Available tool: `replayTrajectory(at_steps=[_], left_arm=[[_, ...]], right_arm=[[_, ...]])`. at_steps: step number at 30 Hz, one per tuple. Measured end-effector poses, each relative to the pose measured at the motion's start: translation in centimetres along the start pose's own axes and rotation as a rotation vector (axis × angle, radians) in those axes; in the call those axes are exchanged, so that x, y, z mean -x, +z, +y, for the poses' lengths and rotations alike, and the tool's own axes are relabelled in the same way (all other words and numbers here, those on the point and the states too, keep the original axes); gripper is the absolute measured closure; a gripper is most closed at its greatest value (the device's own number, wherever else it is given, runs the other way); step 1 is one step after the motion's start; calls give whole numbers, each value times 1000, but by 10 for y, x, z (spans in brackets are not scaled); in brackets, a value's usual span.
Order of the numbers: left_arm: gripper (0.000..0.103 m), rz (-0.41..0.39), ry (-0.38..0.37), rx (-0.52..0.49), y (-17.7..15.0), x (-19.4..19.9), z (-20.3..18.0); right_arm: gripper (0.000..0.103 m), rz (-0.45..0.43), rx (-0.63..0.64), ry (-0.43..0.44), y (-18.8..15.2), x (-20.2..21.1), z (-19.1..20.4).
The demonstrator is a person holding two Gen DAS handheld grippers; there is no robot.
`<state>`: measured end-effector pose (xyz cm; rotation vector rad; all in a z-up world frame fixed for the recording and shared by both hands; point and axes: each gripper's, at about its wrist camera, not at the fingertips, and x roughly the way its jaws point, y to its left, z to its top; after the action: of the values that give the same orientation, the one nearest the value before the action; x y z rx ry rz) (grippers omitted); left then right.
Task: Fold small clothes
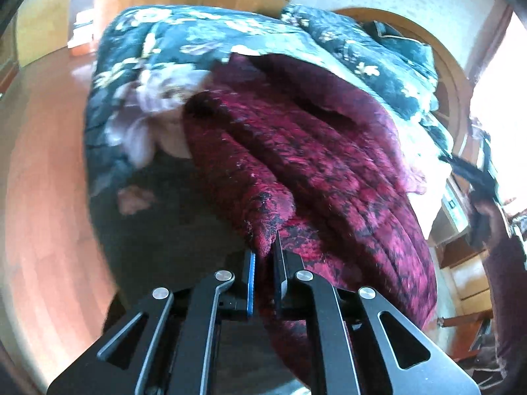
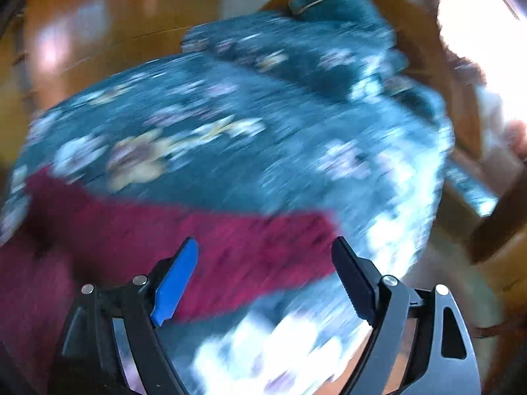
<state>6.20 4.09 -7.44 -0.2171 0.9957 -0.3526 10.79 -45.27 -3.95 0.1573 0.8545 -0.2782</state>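
Your left gripper has its 2 jaws pinched narrow on a corner of the dark red, black-patterned woven garment, which lies spread in long ridges across the dark teal floral bedspread, from the near edge toward the far right. Your right gripper stands with jaws wide and nothing between them, hovering over the near strip of the same red cloth in a badly blurred view. This looks like the first fold just starting: 1 corner is taken, the other is not. Next you probably need to bring the right jaws down onto the matching near corner, close on it, then carry both corners together toward the far edge, keeping the cloth taut so the ridges flatten
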Motion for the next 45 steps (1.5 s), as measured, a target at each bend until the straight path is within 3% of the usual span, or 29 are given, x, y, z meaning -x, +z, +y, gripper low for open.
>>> replayTrajectory(at_steps=[4,6,7,12,16,18,20,22,23,24,25,26,29,31,34,37,38,39,40,41,43,45], left_arm=[[97,-36,59,16,7,18,30],[97,-51,81,37,10,26,43],[97,-57,99,39,10,30,50],[97,-71,194,23,9,42,71],[97,-16,258,58,4,26,99],[95,18,223,81,0,20,102],[92,-9,257,56,-4,24,93],[92,-53,262,34,-5,35,83],[86,-66,250,37,-4,40,82],[78,-83,220,46,-4,47,79],[61,-96,191,52,-3,50,75],[51,-116,143,47,-5,56,68],[49,-125,10,-31,-15,62,32],[36,-76,-108,-97,-24,54,4],[32,-12,-139,-204,-38,35,-30],[34,113,-33,-333,-61,-8,-57],[53,129,7,-361,-67,-16,-60],[58,125,44,-392,-72,-21,-61],[77,101,30,-399,-73,-16,-60],[89,82,27,-388,-72,-8,-54],[90,39,-22,-311,-60,15,-32],[90,-19,-11,-244,-47,39,-5]], right_arm=[[18,99,54,239,-62,22,24],[17,199,-6,448,-94,22,35],[17,236,-27,508,-107,20,42],[17,330,-93,593,-155,7,81],[17,362,-196,738,-161,3,101],[17,424,-240,822,-162,-3,116],[18,441,-231,867,-163,-1,130],[34,441,-183,853,-163,5,140],[41,424,-126,808,-162,12,146],[55,418,-99,784,-161,15,149],[70,411,-72,760,-161,20,151],[74,402,-58,738,-160,24,150],[78,358,2,693,-160,49,147],[80,327,62,673,-162,66,143],[84,304,126,630,-177,90,138],[94,325,157,596,-198,99,125],[99,348,166,585,-208,100,118],[103,366,169,575,-212,100,106],[103,380,171,545,-220,99,99],[103,396,159,507,-228,94,92],[103,416,118,488,-231,88,86],[103,417,63,490,-234,83,70]])
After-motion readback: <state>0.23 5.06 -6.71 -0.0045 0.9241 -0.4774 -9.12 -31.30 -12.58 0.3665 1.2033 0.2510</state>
